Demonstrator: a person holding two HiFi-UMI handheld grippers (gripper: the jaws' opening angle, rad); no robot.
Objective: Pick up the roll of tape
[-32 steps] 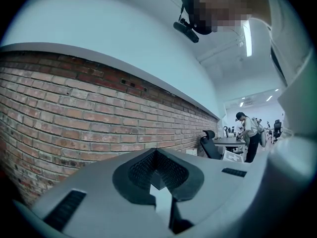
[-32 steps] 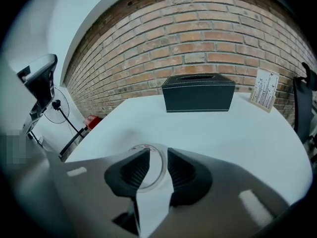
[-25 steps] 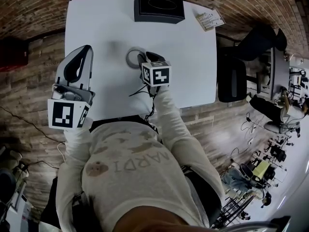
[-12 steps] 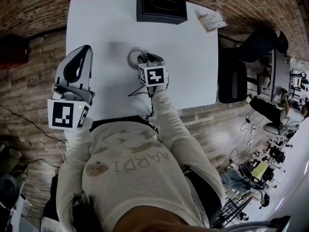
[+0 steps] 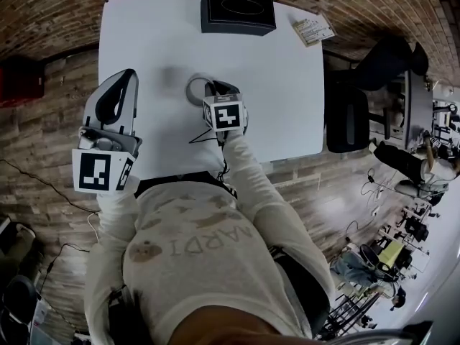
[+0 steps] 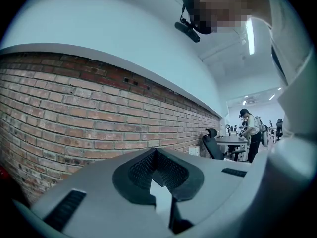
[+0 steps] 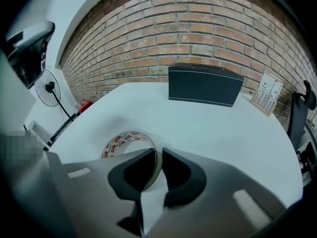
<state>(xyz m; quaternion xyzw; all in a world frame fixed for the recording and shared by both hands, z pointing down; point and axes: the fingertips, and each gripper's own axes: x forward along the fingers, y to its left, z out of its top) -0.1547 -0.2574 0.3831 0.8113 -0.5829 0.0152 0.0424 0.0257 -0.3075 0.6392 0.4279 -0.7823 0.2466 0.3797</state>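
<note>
The roll of tape [image 5: 194, 90], clear with a red-printed core, lies flat on the white table [image 5: 144, 34]. My right gripper [image 5: 212, 89] points steeply down at the roll's right side. In the right gripper view the tape [image 7: 124, 140] has its near wall standing between the two jaws of the right gripper [image 7: 158, 155]. The jaws are closing, one inside the ring and one outside, and the pads touch the wall. My left gripper [image 5: 126, 77] hangs off the table's left front corner, level, shut on nothing. In the left gripper view the left gripper [image 6: 156, 151] faces a brick wall.
A black box [image 5: 237, 11] stands at the table's far edge, also in the right gripper view [image 7: 204, 85]. A printed card [image 5: 313, 29] lies at the far right corner. A black office chair [image 5: 345, 117] stands right of the table.
My right gripper has edged a little left over the tape's rim and its jaws have narrowed onto the tape's wall. The left gripper has stayed where it was.
</note>
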